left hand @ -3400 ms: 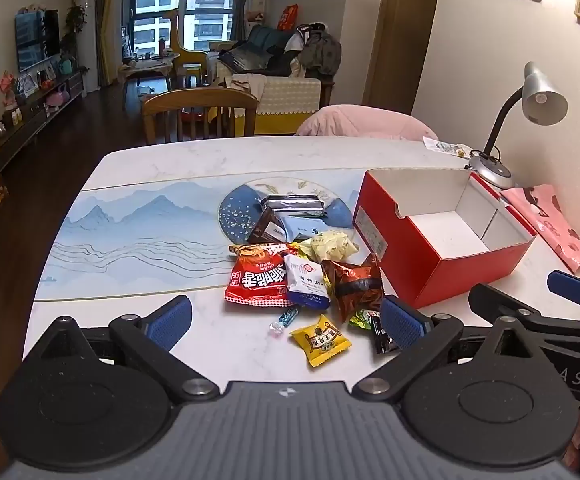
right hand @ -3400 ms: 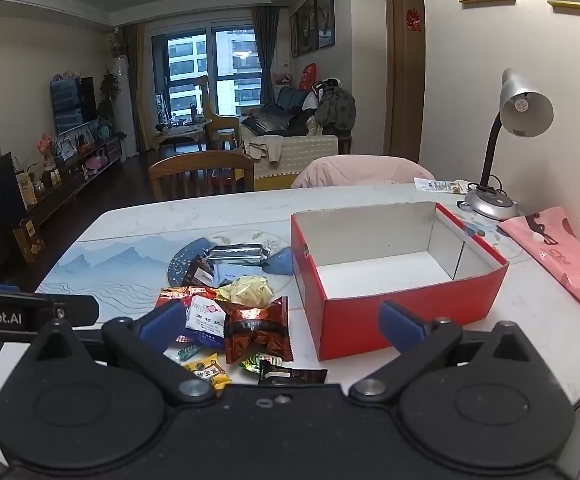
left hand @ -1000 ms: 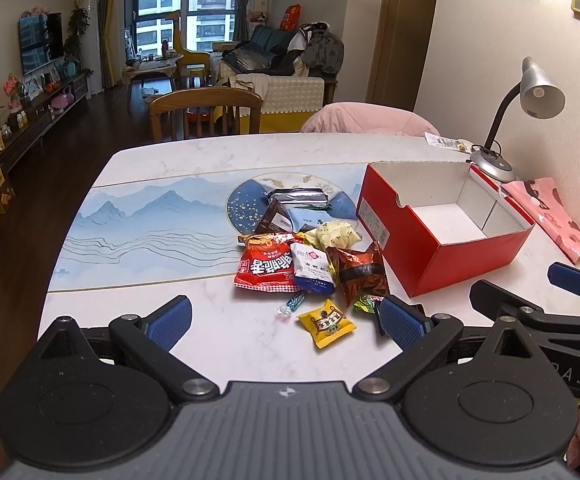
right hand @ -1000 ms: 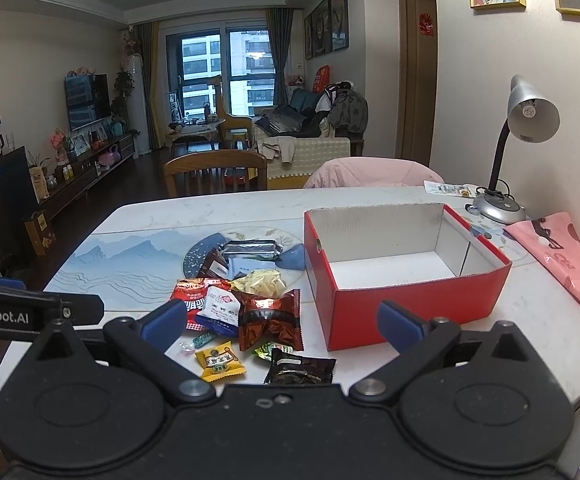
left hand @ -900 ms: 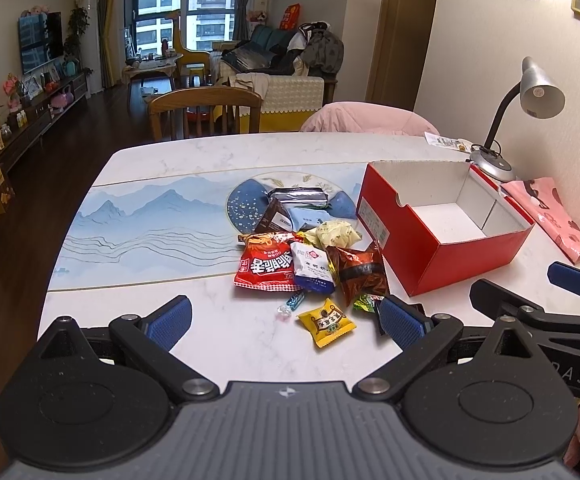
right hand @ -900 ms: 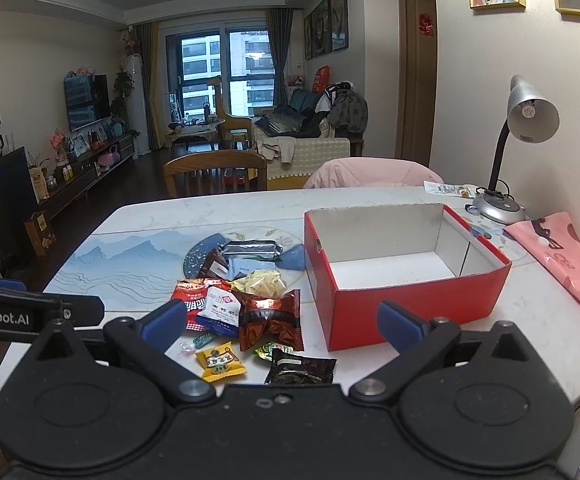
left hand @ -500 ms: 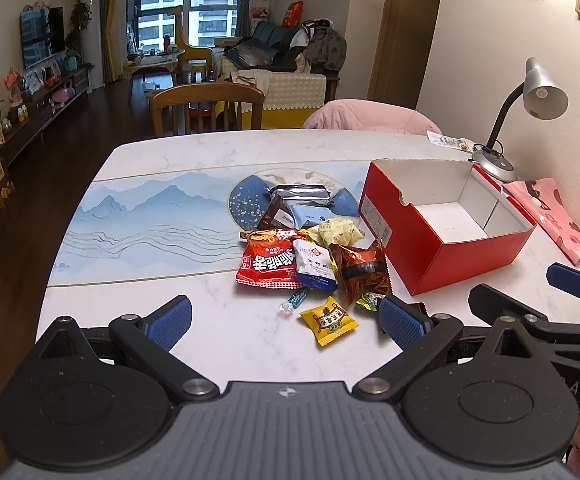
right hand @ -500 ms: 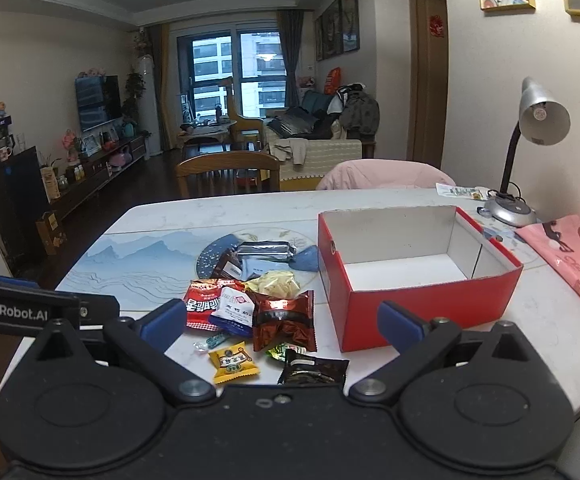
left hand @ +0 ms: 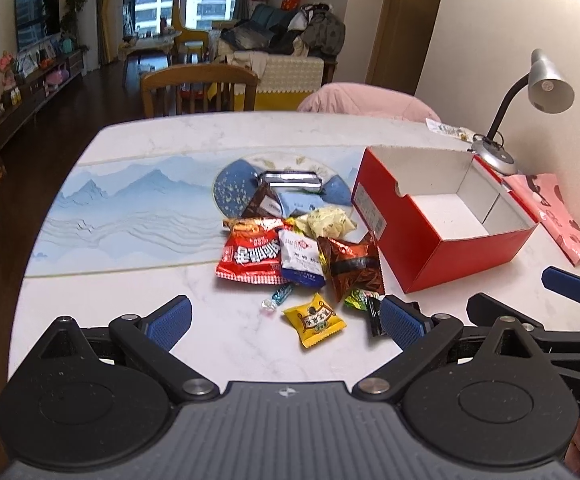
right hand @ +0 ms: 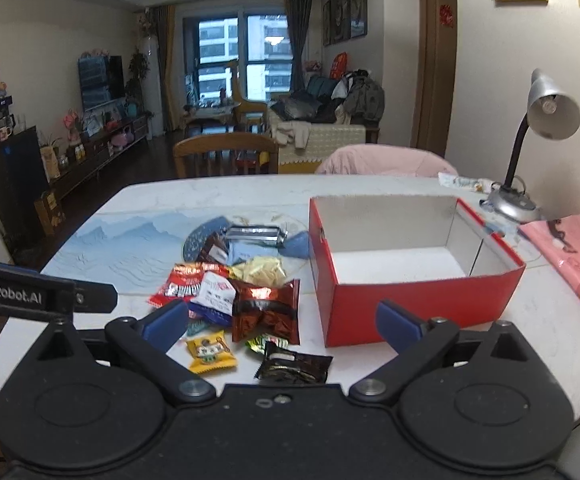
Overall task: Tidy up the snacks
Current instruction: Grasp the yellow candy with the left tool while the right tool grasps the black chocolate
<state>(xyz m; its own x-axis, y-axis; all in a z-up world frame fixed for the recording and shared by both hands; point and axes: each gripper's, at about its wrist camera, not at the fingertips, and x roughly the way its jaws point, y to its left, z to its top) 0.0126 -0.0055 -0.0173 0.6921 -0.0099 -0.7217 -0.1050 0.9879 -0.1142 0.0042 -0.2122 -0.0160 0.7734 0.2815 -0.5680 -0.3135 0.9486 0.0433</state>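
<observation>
Both sets of fingers spread wide, gripping nothing: left gripper (left hand: 285, 316), right gripper (right hand: 283, 318). Snacks (left hand: 290, 248) heaped mid-bench (left hand: 129, 292), at 12 o'clock from the left fingers. Red box (left hand: 442, 216) empty, touching the heap at 3 o'clock.

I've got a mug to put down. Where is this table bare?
Bare: the marble strip left of the snack pile, the far edge by the wooden chair, and inside the red box. Crowded: the middle, and by the lamp.
</observation>
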